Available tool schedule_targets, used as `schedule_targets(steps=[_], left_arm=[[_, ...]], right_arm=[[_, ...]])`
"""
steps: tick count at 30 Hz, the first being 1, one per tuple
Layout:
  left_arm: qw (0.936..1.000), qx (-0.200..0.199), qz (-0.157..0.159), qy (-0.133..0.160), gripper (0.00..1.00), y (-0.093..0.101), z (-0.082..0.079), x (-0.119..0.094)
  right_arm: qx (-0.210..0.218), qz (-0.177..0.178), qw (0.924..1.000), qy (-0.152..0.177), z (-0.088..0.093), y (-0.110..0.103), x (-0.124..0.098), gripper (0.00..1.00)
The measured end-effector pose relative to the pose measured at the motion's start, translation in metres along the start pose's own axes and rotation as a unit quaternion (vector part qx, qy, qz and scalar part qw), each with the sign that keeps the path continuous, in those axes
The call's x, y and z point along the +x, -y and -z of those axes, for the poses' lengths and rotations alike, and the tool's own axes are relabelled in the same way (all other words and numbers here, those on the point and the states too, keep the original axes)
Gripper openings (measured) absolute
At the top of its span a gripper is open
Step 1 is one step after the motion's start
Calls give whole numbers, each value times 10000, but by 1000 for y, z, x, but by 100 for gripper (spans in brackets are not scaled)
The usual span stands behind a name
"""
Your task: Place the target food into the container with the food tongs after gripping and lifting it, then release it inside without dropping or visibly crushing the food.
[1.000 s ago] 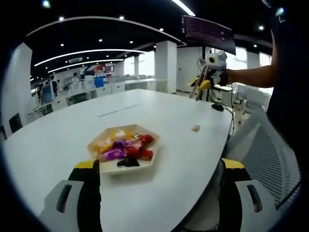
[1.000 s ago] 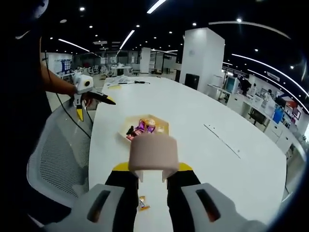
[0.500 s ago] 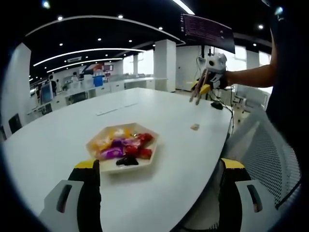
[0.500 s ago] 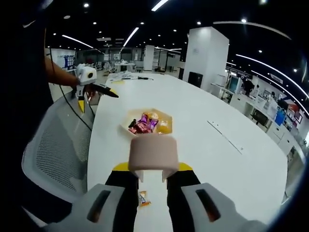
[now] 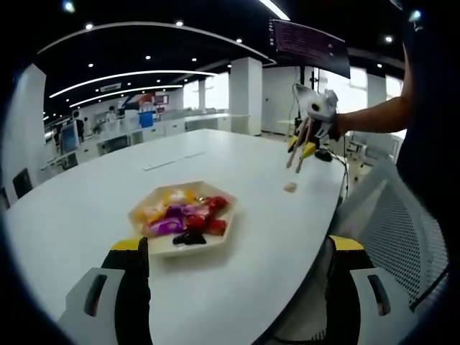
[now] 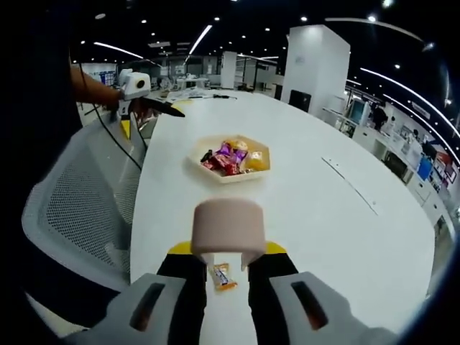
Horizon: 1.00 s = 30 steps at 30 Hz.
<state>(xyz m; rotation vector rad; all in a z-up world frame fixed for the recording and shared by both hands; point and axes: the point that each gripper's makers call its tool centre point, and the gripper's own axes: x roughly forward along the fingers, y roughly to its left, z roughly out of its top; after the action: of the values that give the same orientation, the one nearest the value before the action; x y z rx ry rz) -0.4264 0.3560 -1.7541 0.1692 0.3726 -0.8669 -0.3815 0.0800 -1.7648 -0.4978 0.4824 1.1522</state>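
A cream hexagonal dish (image 5: 167, 250) holding several wrapped sweets sits on the white table just ahead of my left gripper (image 5: 239, 248), whose jaws stand wide open with nothing between them. One small wrapped sweet (image 5: 290, 188) lies alone near the table's edge. Above it hangs my right gripper (image 5: 316, 108) with wooden food tongs (image 5: 298, 147) pointing down, nothing between their tips. In the right gripper view, my right gripper (image 6: 228, 251) is shut on the tongs' beige back end (image 6: 228, 228). The lone sweet (image 6: 221, 276) lies just below it, the dish (image 6: 230, 178) farther off, the left gripper (image 6: 140, 97) beyond.
A grey mesh office chair (image 5: 402, 223) stands against the table's curved edge (image 6: 136, 215), beside the person's arm (image 5: 374, 113). A flat strip (image 6: 352, 187) lies on the table's far side. Desks and pillars fill the room behind.
The right gripper with the tongs has dropped lower and a little rightward, closer above the lone sweet. Its view has tilted down over the table. The left gripper and dish stay put.
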Motion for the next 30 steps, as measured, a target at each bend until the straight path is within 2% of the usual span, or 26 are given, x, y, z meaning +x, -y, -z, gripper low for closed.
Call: schedule_targets(steps=[13, 21, 30], left_arm=[[10000, -1, -20, 12, 100, -1, 0, 0], [10000, -18, -27, 18, 100, -1, -1, 0], [10000, -14, -23, 3, 99, -1, 0, 0]], right_arm=[[165, -175, 9993, -271, 27, -4, 20, 19], [196, -226, 9987, -414, 37, -8, 26, 19], [631, 50, 9969, -476, 38, 2, 26, 14]])
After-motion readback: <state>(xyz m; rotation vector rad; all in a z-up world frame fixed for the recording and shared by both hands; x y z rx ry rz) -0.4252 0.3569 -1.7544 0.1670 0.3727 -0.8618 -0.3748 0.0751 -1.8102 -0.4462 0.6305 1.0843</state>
